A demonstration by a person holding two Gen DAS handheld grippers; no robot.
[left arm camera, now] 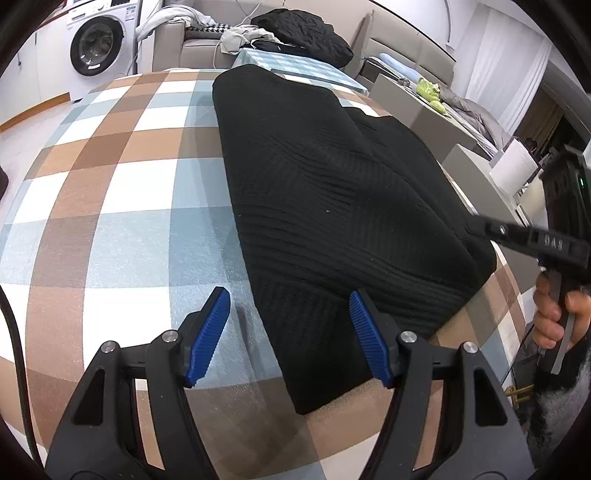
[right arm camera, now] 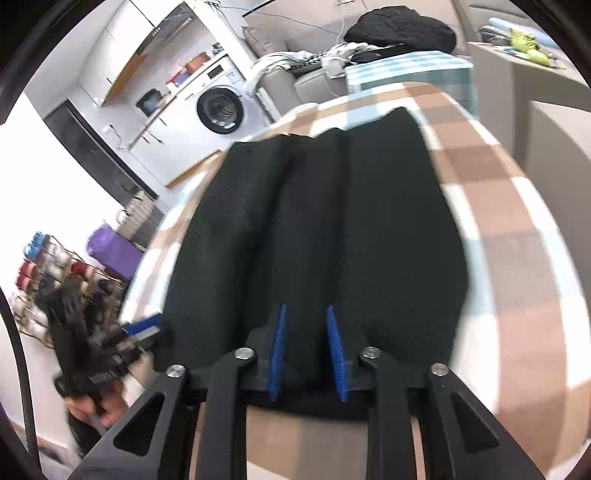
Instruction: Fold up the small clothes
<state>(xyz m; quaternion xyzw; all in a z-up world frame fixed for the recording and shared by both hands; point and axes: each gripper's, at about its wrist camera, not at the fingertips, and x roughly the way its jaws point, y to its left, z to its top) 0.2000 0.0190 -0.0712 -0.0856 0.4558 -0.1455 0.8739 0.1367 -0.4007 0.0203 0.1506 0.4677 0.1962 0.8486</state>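
A black ribbed knit garment (left arm camera: 332, 192) lies lengthwise on the plaid tablecloth (left arm camera: 110, 192). My left gripper (left arm camera: 290, 301) is open, its blue pads straddling the garment's near left corner just above the cloth. My right gripper (right arm camera: 306, 314) is shut on the garment's near edge (right arm camera: 314, 229), the black fabric bunched between its blue pads and lifted in folds. The right gripper also shows in the left wrist view (left arm camera: 476, 225) at the garment's right edge. The left gripper shows blurred in the right wrist view (right arm camera: 147, 325).
A washing machine (left arm camera: 98, 40) stands at the back left. A sofa with a black cushion (left arm camera: 303, 33) and loose clothes lies beyond the table. A grey cabinet (left arm camera: 436, 110) and a bed are on the right. A shoe rack (right arm camera: 55, 273) stands on the floor.
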